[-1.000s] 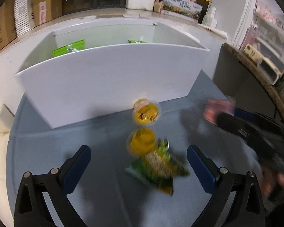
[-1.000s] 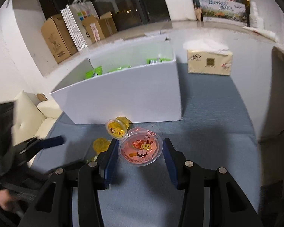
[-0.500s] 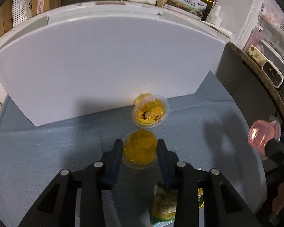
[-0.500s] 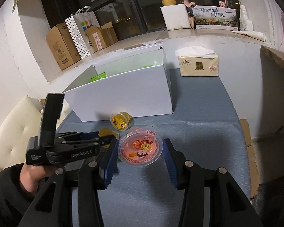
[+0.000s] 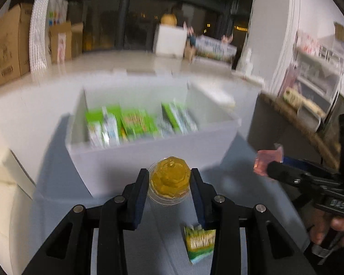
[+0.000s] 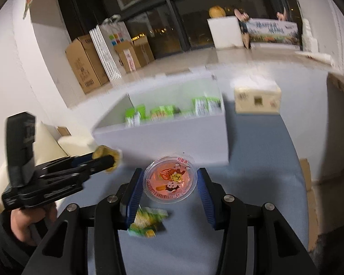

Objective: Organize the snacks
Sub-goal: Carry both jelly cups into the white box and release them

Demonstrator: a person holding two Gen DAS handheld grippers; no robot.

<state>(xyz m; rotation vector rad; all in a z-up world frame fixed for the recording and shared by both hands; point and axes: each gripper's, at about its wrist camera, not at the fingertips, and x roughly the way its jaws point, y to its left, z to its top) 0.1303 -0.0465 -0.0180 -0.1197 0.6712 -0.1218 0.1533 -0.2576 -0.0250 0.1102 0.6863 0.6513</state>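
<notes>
My left gripper (image 5: pixel 169 184) is shut on a yellow jelly cup (image 5: pixel 169 180), lifted above the blue-grey table in front of the white box (image 5: pixel 153 146). The right wrist view shows that same yellow jelly cup (image 6: pixel 110 157) at the tips of the left gripper (image 6: pixel 105 160). My right gripper (image 6: pixel 169 183) is shut on a pink jelly cup (image 6: pixel 169 182) with a cartoon lid, also raised before the white box (image 6: pixel 162 137). The pink jelly cup (image 5: pixel 267 161) appears at right in the left wrist view. Green snack packets (image 5: pixel 135 123) stand inside the box.
A green-yellow snack packet (image 5: pixel 198 240) lies on the table below the grippers, the same snack packet (image 6: pixel 146 222) seen under my right gripper. A tissue box (image 6: pixel 256 99) sits right of the white box. Cardboard boxes (image 6: pixel 89 66) stand on the floor behind. A cream cushion (image 6: pixel 50 144) is at left.
The left gripper closed on the yellow jelly cup and lifted it off the table. The right gripper rose with the pink cup. The box's inside has come into view.
</notes>
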